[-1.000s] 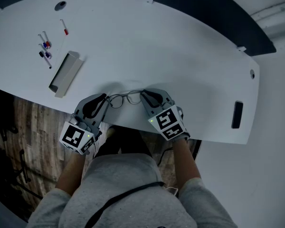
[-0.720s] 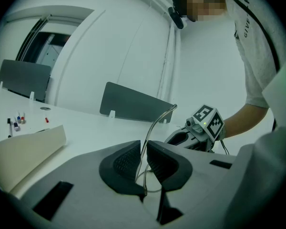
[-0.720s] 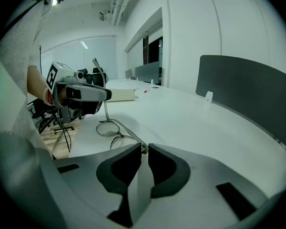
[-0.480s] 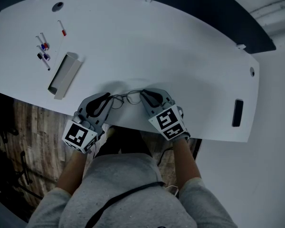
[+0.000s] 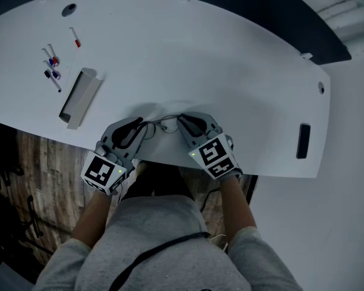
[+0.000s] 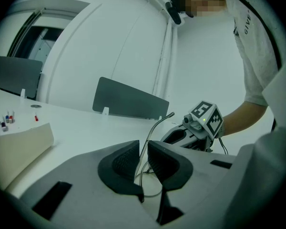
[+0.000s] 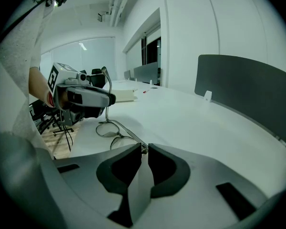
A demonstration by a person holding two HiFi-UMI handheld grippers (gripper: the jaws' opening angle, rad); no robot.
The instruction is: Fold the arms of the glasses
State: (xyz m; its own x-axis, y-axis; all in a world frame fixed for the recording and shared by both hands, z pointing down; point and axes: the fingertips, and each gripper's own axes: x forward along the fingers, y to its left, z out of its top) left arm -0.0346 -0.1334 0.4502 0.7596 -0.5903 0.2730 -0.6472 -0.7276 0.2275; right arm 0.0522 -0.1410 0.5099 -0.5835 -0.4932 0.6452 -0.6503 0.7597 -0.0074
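White curved worktop [image 5: 242,71] in a dim room. The left gripper [image 6: 143,151] has just been easing its jaws apart. The raised arm [image 6: 157,125] of the glasses [image 5: 159,126] stands loose between them at lower centre, which I judge a release before folding, while the right gripper [image 7: 144,152] pinches the frame's other corner. Count: one pair of glasses, two grippers, one grey tray [image 5: 79,96], about five markers [image 5: 51,59] upper left.
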